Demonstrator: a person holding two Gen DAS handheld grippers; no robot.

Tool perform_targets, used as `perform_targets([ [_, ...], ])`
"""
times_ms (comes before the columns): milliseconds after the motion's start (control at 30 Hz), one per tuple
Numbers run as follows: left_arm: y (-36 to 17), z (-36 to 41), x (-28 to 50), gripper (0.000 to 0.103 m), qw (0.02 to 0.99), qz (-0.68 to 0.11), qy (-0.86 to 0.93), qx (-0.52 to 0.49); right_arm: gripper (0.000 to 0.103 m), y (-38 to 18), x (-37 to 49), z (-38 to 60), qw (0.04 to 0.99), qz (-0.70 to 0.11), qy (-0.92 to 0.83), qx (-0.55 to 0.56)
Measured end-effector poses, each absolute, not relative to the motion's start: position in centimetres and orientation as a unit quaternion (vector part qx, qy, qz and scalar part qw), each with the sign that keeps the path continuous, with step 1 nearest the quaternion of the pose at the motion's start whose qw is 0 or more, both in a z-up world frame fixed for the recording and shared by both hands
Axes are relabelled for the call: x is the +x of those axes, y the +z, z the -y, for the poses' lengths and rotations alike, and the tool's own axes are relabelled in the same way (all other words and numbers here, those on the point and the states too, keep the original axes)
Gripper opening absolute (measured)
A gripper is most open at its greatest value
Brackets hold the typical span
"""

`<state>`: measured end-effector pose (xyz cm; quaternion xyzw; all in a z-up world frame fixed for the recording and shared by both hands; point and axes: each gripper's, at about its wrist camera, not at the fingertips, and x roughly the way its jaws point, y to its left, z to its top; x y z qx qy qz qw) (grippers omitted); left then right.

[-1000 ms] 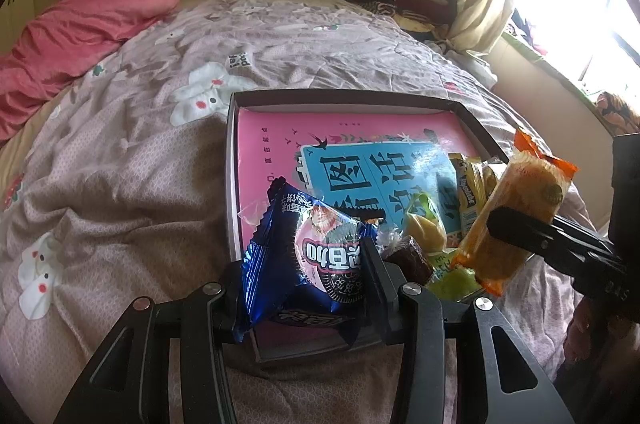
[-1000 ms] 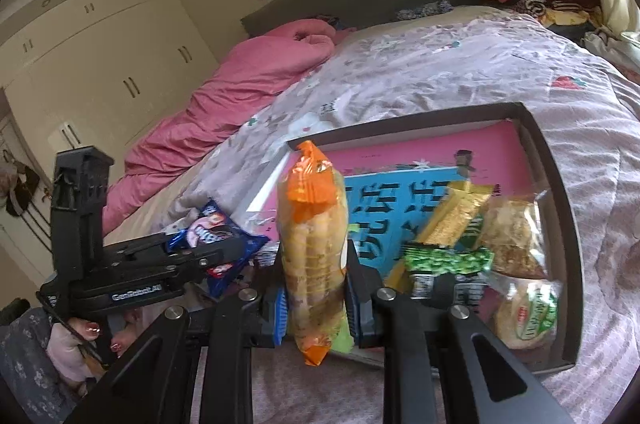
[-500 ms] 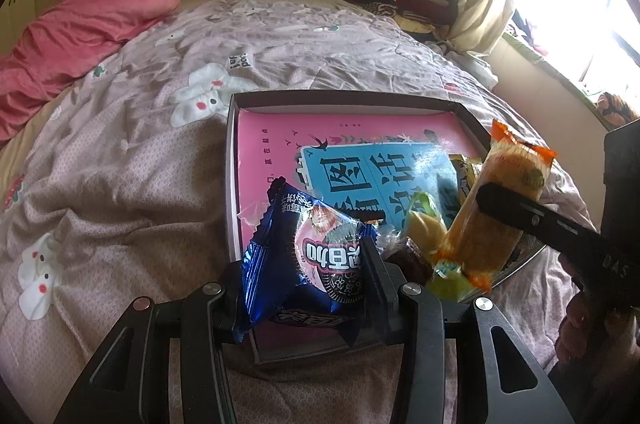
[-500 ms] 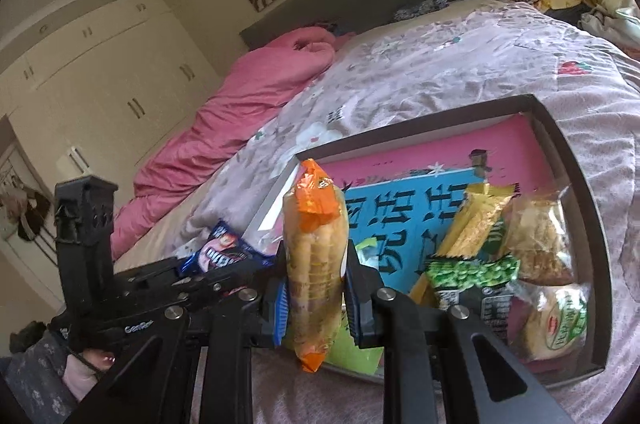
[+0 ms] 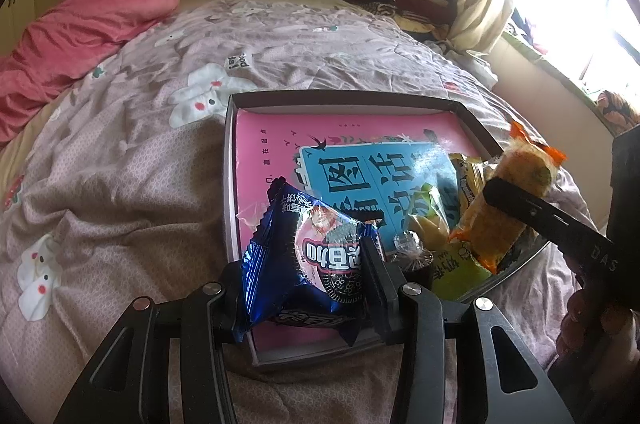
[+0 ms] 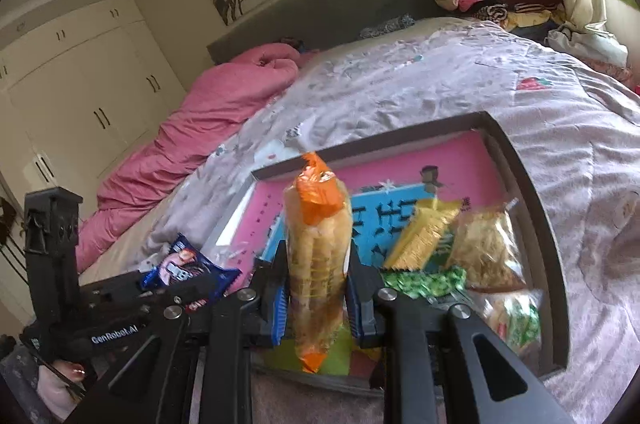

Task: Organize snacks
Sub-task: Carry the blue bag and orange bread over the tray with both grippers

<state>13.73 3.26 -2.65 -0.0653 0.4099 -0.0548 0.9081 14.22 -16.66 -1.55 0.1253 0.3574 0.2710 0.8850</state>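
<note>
Blue cookie pack (image 5: 308, 256) is pinched by left gripper (image 5: 304, 288) over the tray's (image 5: 344, 98) near edge. Orange-ended biscuit pack (image 6: 318, 264) is clamped upright in right gripper (image 6: 316, 298); behind it, green and yellow packets (image 6: 424, 236), partly hidden, probably snacks.

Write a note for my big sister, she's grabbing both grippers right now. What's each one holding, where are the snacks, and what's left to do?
Left gripper: shut on the blue cookie pack, over the tray's near corner.
Right gripper: shut on the orange-ended biscuit pack, upright, above the tray's near edge.
Tray sits on the bed; several packs, including a yellow pack and a green pack, already lie piled at one side.
Done: those snacks are in the tray.
Left: set down both held packs, probably in the tray.
</note>
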Motion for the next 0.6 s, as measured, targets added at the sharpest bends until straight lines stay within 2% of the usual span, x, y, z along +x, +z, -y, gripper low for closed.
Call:
perform_targets([
  [433, -2.6, -3.3, 13.7, 0.047, 0.908, -0.410, -0.055, -0.067, 0.025, -2.2, 12.9, 18.9, 0.876, -0.380, 0.259, 0.143],
  [600, -2.7, -3.1, 13.7, 0.047, 0.908, -0.410, -0.058, -0.068, 0.023, -2.1, 13.2, 20.1, 0.858, -0.379, 0.277, 0.208],
])
